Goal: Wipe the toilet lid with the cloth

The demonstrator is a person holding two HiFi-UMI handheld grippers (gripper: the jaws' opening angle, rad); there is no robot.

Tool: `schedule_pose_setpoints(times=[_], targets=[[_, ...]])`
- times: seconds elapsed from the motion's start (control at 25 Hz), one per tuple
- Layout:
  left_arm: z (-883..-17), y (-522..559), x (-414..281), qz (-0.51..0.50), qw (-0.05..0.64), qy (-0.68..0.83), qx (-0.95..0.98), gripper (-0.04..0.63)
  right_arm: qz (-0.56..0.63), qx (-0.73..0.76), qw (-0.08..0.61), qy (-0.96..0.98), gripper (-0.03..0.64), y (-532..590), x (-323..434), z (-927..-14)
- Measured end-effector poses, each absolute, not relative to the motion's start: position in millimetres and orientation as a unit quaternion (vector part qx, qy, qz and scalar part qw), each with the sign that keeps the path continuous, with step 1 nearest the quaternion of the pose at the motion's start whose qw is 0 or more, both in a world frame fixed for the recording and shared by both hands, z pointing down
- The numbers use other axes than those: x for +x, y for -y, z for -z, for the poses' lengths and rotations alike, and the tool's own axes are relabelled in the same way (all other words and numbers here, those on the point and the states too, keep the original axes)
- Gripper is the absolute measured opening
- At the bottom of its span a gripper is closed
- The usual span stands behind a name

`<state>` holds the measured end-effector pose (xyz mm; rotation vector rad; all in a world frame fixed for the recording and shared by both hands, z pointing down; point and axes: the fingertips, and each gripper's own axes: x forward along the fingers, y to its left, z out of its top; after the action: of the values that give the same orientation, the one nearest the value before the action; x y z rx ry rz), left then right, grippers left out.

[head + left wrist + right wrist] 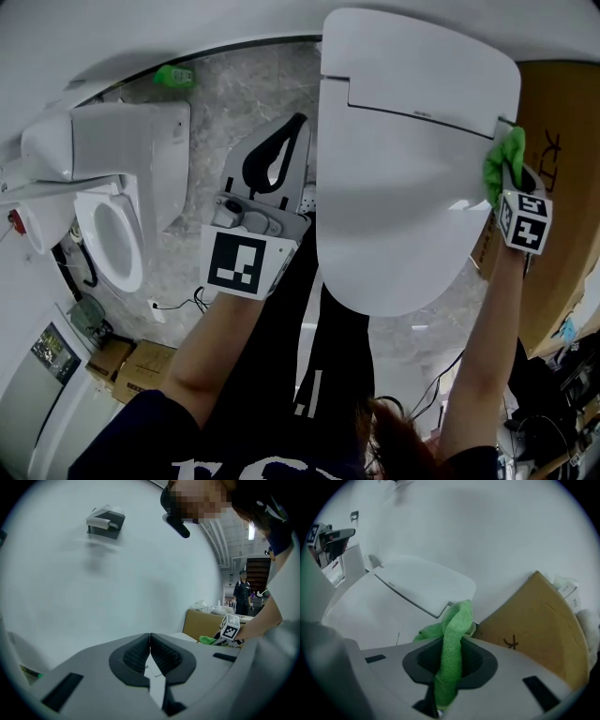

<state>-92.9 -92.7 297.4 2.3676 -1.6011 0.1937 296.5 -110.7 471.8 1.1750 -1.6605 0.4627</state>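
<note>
Lid [403, 159] is down and flat, its broad white top facing up, so the whole wiping surface is exposed. Box [562, 141] stands just beside the lid's right edge, which leaves tight access there. Left gripper [150, 648] has its jaws fully together with nothing between them. It is held off the lid's left side, judged idle and clear of the wiping path. Right gripper [449, 667] is clamped on the cloth [453, 630]. A bunch protrudes ahead of the jaws and seems to touch the lid's right edge, likely a stroke start.
</note>
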Motion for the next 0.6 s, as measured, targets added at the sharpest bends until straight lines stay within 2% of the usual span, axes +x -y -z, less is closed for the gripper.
schedule_pose_setpoints(times=[0.12, 0.24, 0.4, 0.6], targets=[[-295, 92, -97, -0.067, 0.137, 0.555, 0.818, 0.021, -0.167, 0.496, 0.468, 0.712, 0.081, 108, 285, -448], [-292, 91, -102, -0.066, 0.136, 0.559, 0.815, 0.021, -0.130, 0.437, 0.427, 0.781, 0.081, 103, 219, -410], [-287, 94, -106, -0.061, 0.133, 0.565, 0.812, 0.020, -0.245, 0.319, 0.331, 0.854, 0.082, 78, 95, -385], [-287, 94, -117, -0.059, 0.135, 0.572, 0.807, 0.020, -0.331, 0.224, 0.321, 0.859, 0.083, 45, -22, -423]])
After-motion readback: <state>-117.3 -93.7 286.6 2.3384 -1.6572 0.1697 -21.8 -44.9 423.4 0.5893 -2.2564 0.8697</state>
